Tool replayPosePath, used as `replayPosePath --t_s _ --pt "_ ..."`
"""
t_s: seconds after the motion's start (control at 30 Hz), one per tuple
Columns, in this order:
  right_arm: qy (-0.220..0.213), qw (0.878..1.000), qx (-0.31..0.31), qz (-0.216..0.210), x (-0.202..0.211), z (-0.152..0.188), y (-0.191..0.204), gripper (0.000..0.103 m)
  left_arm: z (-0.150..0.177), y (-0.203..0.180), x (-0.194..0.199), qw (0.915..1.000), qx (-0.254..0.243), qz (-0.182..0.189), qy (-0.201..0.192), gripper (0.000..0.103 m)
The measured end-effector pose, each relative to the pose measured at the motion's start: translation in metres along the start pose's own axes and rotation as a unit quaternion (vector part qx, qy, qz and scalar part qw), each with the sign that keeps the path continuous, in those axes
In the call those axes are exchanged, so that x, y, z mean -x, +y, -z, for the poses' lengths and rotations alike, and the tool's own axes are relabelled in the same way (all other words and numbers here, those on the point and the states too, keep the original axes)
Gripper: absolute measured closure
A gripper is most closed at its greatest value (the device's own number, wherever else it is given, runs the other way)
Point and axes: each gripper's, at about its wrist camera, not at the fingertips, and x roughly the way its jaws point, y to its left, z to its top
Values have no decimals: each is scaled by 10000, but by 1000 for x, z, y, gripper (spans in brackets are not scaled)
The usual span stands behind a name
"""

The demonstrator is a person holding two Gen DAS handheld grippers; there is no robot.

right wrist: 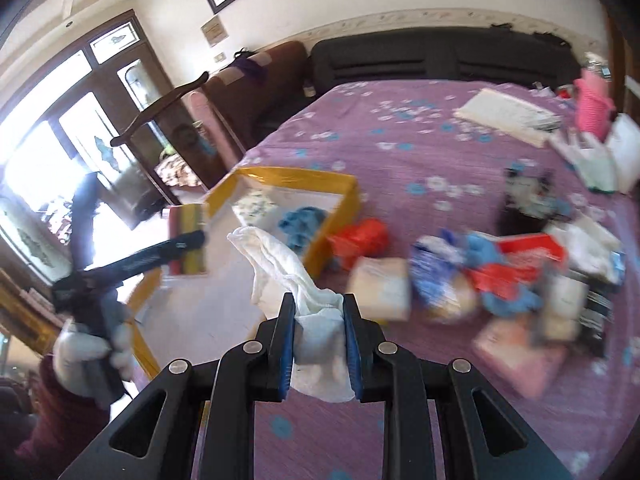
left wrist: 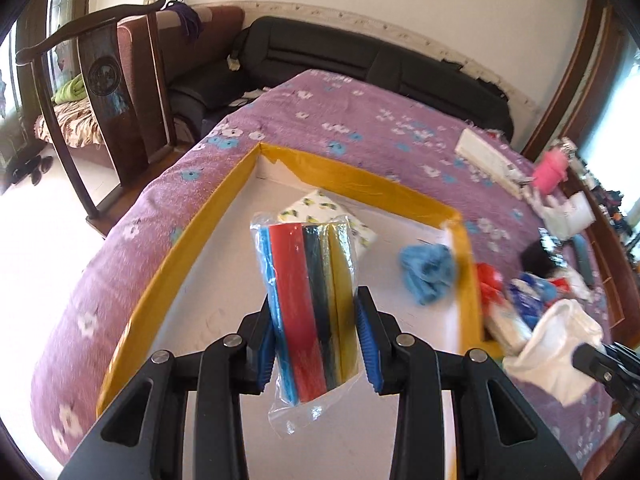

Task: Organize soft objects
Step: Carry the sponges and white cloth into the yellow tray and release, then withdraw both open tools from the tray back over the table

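Over the near half of the yellow-rimmed tray [left wrist: 224, 216] on the bed [left wrist: 360, 128], my left jaws [left wrist: 316, 344] are clamped on a clear-wrapped pack of sponge cloths [left wrist: 312, 300]: blue, red, dark and yellow strips, held upright by its sides, not yet set down. In the right wrist view the same pack [right wrist: 188, 240] sits at the tray's near-left edge.

My right jaws [right wrist: 318, 340] are closed on a white cloth [right wrist: 280, 264]. It hangs in the air over the bed just outside the tray's near-right corner, with a loose tail trailing toward the tray [right wrist: 344, 200].

Status of sort, as judged from these views:
- Already in the tray: a folded white cloth with a lemon print [left wrist: 320, 208] toward the far side; a crumpled blue cloth [left wrist: 428, 272] against the right rim.
- In transit: the sponge pack and the white cloth, one per hand.
- Still left: a heap near the bed's right edge. A red plastic bag [right wrist: 362, 240], a pale wrapped pack [right wrist: 380, 288], blue cloths [right wrist: 492, 272], a red-and-white box [right wrist: 528, 248], a pink packet [right wrist: 520, 352] and a black item [right wrist: 524, 196]. Too blurred to count.
- Toward the bed's far right corner: a flat white box [right wrist: 508, 114] and a pink object [right wrist: 592, 104]. Cannot tell whether these belong to the task.

Estimate: early to middle. Two in, two on the way, the bulk still outside.

Writing: none legible. Print on the heap's packets is smeared by motion; the wall plaque [right wrist: 214, 30] is too small to read.
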Motion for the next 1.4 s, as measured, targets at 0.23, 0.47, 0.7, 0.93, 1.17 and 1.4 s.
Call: replayPosePath --t_s 0.23,0.47,0.7,0.93,1.17,1.4 --pt "536 9980 39 -339 -72 -28 34 79 -27 28 -45 9980 398 -226 446 68" --pt "759 9967 284 46 -126 -44 49 77 -23 47 -30 9977 635 39 252 48" --pt "440 9984 298 178 -119 -47 43 38 -16 61 2 9956 894 287 -30 36" --pt "-351 9974 295 553 -28 -38 7 27 -6 34 32 9959 602 661 -153 35" --pt "-757 9884 -711 1108 54 6 -89 23 16 -58 53 9891 -367 1421 -105 24" --pt "-727 9775 -1473 1322 93 66 -156 24 57 -139 38 9806 -858 1727 339 24"
